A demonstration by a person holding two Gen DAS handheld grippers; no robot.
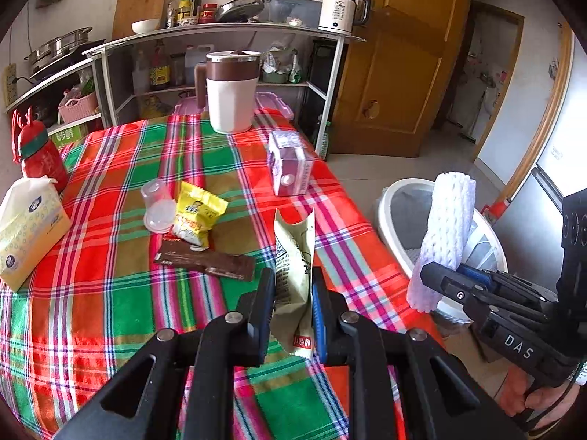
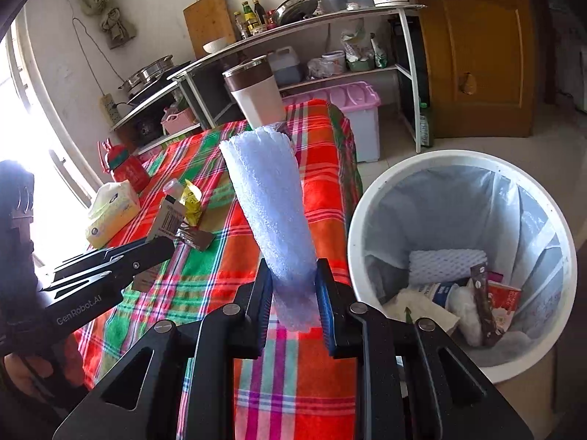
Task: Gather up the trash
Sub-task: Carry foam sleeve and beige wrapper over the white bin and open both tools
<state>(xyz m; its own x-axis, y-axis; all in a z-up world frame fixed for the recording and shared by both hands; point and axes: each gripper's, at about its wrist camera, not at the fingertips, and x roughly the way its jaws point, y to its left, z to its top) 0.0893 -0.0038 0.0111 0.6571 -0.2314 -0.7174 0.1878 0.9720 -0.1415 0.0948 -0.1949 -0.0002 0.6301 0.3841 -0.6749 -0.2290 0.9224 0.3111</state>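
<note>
My left gripper [image 1: 293,304] is shut on a cream paper wrapper [image 1: 295,256] and holds it above the plaid tablecloth [image 1: 110,293]. My right gripper [image 2: 293,293] is shut on a white foam fruit net [image 2: 271,212], held upright at the table's right edge; it also shows in the left wrist view [image 1: 445,231]. The white trash bin [image 2: 352,234] with a clear liner stands on the floor right of the table and holds several pieces of trash. A brown bar wrapper [image 1: 205,260], a yellow snack bag [image 1: 196,212] and a clear plastic cup [image 1: 157,205] lie on the table.
A purple milk carton [image 1: 290,163], a white and brown mug [image 1: 231,91], a tissue box [image 1: 25,227] and a red bottle [image 1: 40,154] are on the table. Shelves with kitchenware [image 1: 220,36] stand behind. A pink-lidded storage box [image 2: 348,117] and a wooden door [image 2: 477,55] are at the right.
</note>
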